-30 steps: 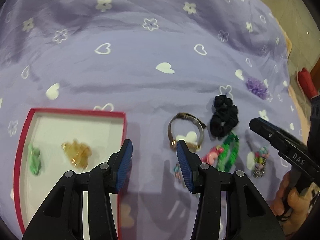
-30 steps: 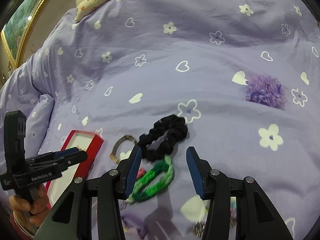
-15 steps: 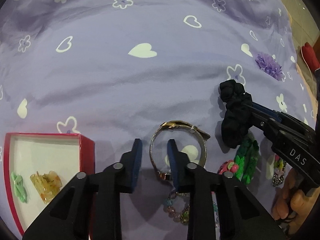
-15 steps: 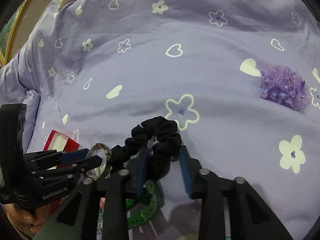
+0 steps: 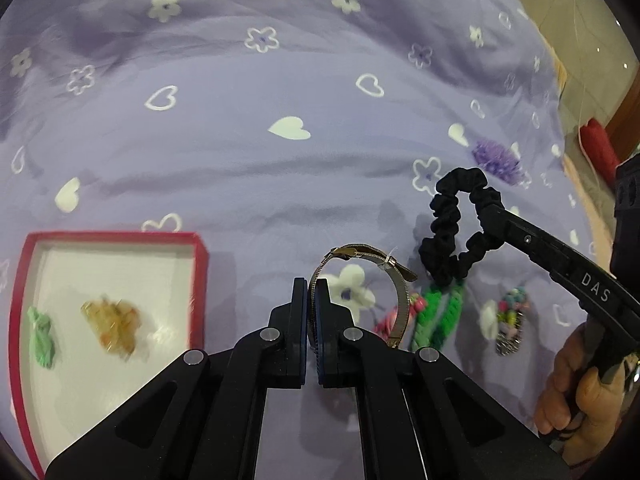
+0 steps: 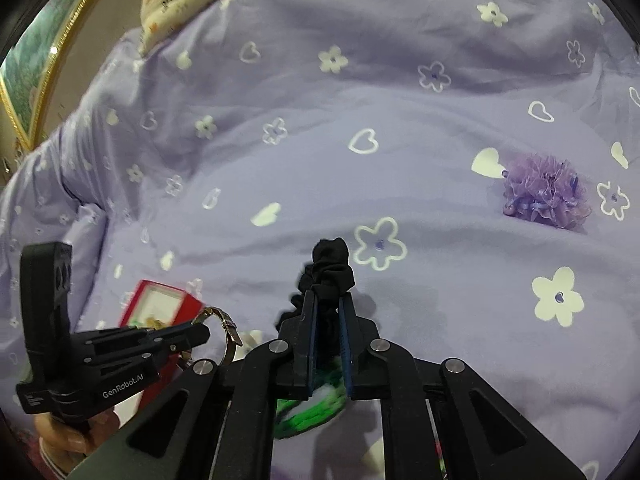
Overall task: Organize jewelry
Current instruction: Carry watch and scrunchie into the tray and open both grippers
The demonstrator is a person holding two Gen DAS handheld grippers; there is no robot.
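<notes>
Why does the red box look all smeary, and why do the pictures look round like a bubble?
In the left wrist view the red box and the amber clip inside it are smeared by motion blur, while the black scrunchie stays sharp; in the right wrist view the green bracelet under the gripper is blurred. Both views bulge with dark corners because of the fisheye lens.

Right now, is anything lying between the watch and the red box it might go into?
Nothing visible. The watch is pinched by the left gripper, and only bare purple sheet lies between it and the box to its left.
</notes>
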